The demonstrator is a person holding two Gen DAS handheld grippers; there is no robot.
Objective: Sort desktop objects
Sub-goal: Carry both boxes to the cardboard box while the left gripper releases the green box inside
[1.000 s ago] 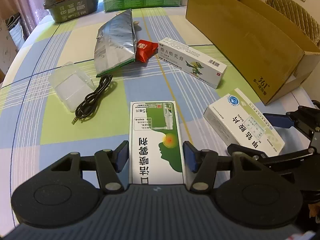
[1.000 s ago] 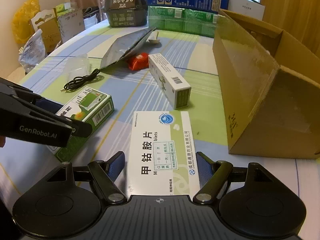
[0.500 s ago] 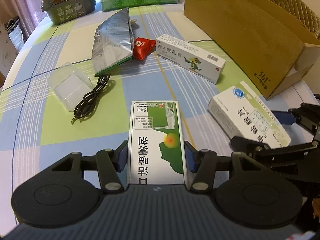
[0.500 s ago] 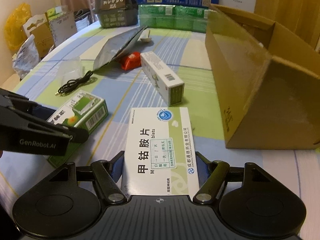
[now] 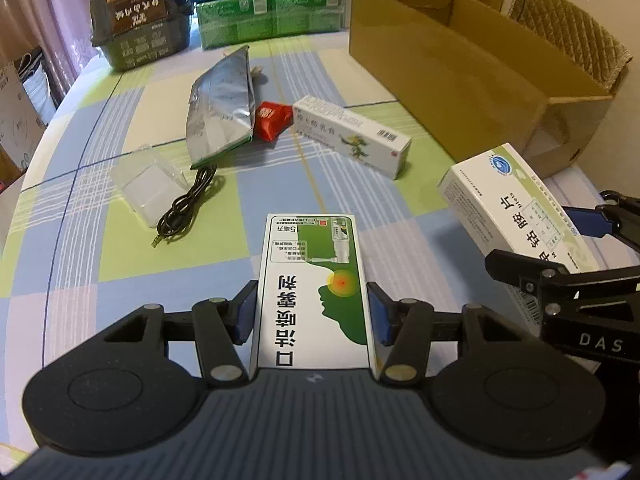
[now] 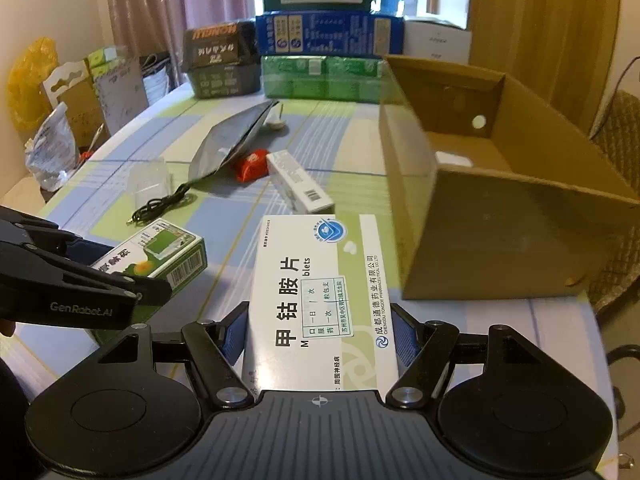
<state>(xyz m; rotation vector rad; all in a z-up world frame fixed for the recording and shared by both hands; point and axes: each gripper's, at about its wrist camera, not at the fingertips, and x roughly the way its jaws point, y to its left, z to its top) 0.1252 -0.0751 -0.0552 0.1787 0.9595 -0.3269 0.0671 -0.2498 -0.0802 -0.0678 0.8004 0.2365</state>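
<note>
Left gripper [image 5: 312, 316] is clamped on the green box [image 5: 312, 292]: blue pads flat against both long side faces, near end of the box back against the gripper body. Box is a rectangular carton, white and green print. Long axis runs along the fingers, far end pointing away across the table toward the long box [image 5: 352, 136]. In the right wrist view the green box [image 6: 160, 252] is off the cloth, top face up, barcode end showing.

Right gripper [image 6: 320, 332] is closed on the white box [image 6: 320, 300] the same way, pads on both long sides. Wider flat carton, white with a pale green band and a stuck-on label. Long axis along the fingers, far end toward the cardboard box [image 6: 500, 240]. From the left wrist view the white box [image 5: 516, 216] is raised and tilted, far end higher, just beside the cardboard box [image 5: 460, 80] corner.

Cardboard box: plain brown corrugated, open top, long.

On the tablecloth [image 5: 120, 128] (blue/green/white plaid):
- long box, white carton, lying flat, angled
- red packet [image 5: 272, 120], crinkled, touching the long box's far end
- foil bag [image 5: 220, 108], silver, creased, edge over the red packet
- black cable [image 5: 184, 208], loosely coiled, beside a clear plastic tray [image 5: 148, 188]
</note>
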